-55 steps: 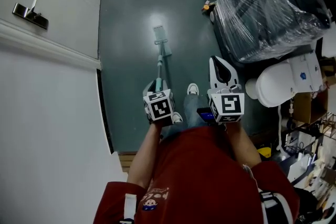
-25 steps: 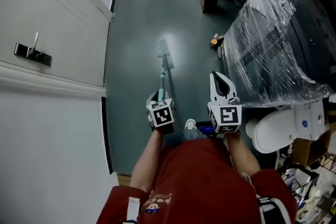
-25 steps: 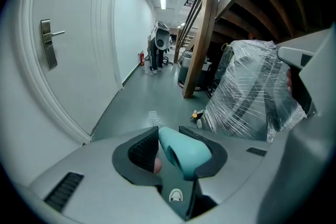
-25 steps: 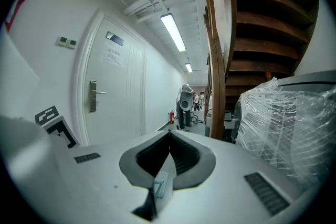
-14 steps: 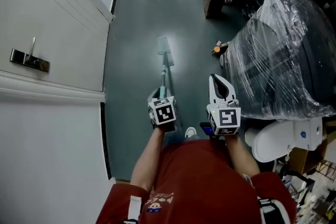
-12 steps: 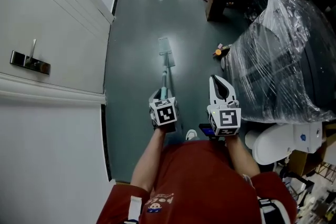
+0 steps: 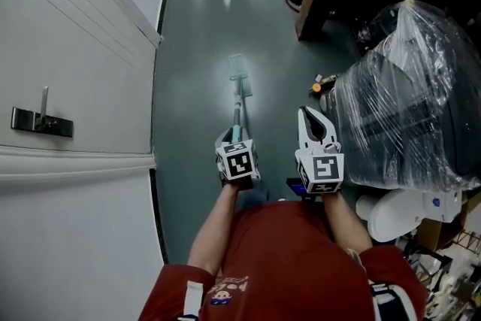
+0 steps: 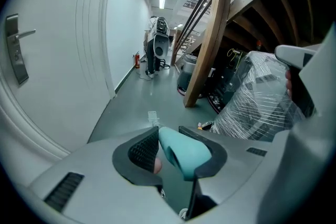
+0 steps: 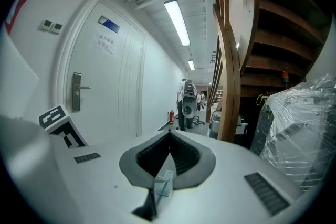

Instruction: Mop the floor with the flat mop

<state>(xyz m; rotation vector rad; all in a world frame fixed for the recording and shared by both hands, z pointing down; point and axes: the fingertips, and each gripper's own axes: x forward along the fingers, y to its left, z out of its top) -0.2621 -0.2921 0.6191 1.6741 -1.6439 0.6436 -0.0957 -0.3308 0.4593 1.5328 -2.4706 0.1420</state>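
In left hand-held gripper (image 8: 168,139), mop handle (image 8: 185,153)

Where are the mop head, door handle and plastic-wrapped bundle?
mop head (image 7: 237,66): head view, middle of its flat pad.
door handle (image 7: 41,122): head view, its dark plate.
plastic-wrapped bundle (image 7: 406,98): head view, top of the wrap.

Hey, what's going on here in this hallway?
A person in a red shirt is mopping a corridor with hand-held tongs. The left tongs are clamped on the teal handle of the flat mop, whose head lies flat on the green floor ahead. The right tongs are shut and empty, held alongside. A plastic-wrapped bundle stands to the right.
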